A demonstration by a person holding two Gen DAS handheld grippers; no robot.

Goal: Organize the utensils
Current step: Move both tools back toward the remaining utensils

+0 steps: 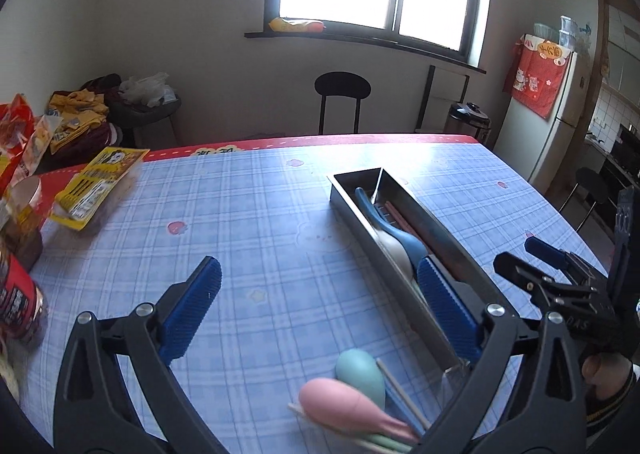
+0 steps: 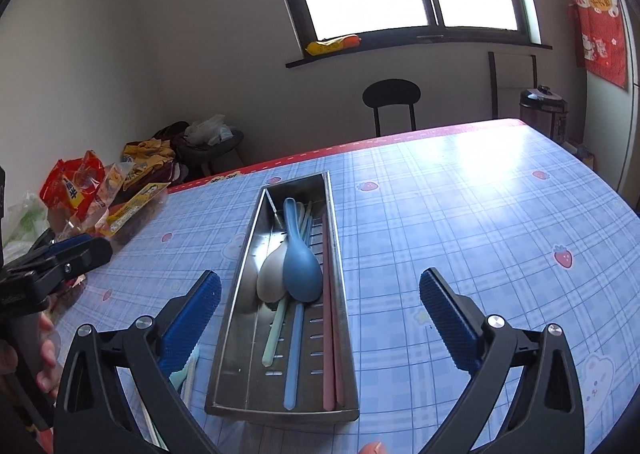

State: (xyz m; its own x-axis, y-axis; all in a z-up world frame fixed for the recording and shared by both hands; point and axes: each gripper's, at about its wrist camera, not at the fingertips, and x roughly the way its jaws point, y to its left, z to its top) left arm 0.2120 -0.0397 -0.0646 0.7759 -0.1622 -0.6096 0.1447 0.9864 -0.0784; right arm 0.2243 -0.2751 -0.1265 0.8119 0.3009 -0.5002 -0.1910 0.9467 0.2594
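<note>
A long steel utensil tray (image 2: 344, 338) lies on the blue checked table; in the left wrist view its wall (image 1: 352, 210) runs diagonally. It holds a blue spoon (image 2: 301, 266), a white spoon (image 2: 272, 274), a green chopstick (image 2: 276, 330), a blue chopstick (image 2: 294, 358) and pink chopsticks (image 2: 330, 314). Loose on the table beside the tray lie a pink spoon (image 1: 336, 404), a teal spoon (image 1: 360, 376) and chopsticks (image 1: 402, 394). My left gripper (image 1: 318, 286) is open and empty above them. My right gripper (image 2: 320, 290) is open and empty over the tray's near end.
Snack packets (image 1: 100, 186), a cup (image 1: 28, 194) and a red can (image 1: 18, 298) crowd the table's left side. A black stool (image 1: 342, 94) stands beyond the far edge. The right gripper (image 1: 548, 274) shows at the right of the left wrist view.
</note>
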